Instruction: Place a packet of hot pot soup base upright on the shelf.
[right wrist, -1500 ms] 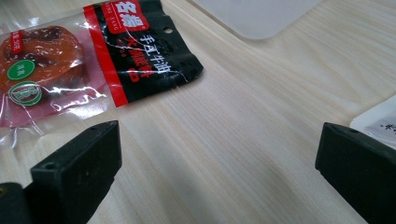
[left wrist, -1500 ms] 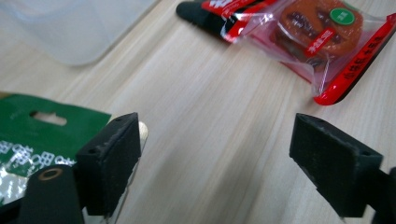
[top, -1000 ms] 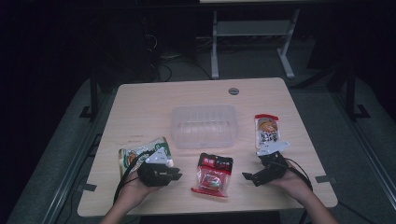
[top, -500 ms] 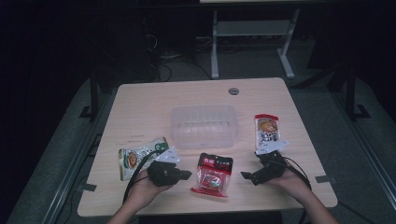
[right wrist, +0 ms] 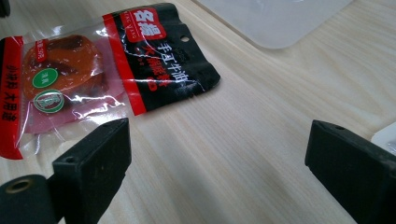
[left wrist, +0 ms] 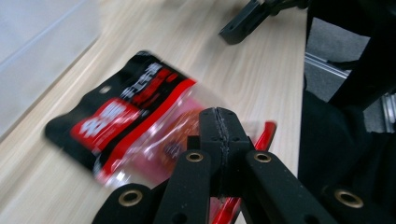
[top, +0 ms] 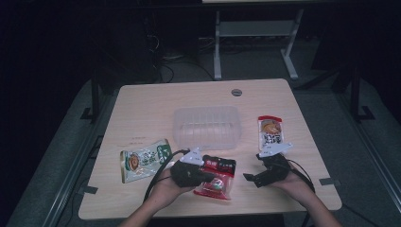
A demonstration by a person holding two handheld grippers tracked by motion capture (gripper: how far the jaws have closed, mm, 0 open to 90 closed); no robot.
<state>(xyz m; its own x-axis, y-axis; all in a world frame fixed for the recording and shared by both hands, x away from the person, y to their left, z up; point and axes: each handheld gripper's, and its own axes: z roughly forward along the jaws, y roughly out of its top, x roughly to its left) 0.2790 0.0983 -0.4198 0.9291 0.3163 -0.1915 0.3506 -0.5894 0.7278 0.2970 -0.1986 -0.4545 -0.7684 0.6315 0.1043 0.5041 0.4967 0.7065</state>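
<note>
A red and black snack packet [top: 216, 177] [left wrist: 126, 116] [right wrist: 116, 70] lies flat near the table's front edge, between my two grippers. My left gripper [top: 208, 176] [left wrist: 218, 126] hangs over the packet's left part. Its jaws are shut tip to tip, and I see nothing pinched between them. My right gripper [top: 255, 168] [right wrist: 219, 154] sits low to the right of the packet and is open wide. Its jaws have just been closing a little, with only bare table between them. It also appears at the top of the left gripper view [left wrist: 247, 18].
A clear plastic container [top: 208, 126] [right wrist: 275, 18] stands mid-table behind the packet. A green snack packet [top: 144, 160] lies to the left. An orange and white packet [top: 271, 131] lies just behind the right gripper. The wooden table [top: 151, 109] has a round grommet [top: 236, 91] at the back.
My left gripper has moved right, from beside the green packet to over the red packet's left part. The right hand has stayed where it was.
</note>
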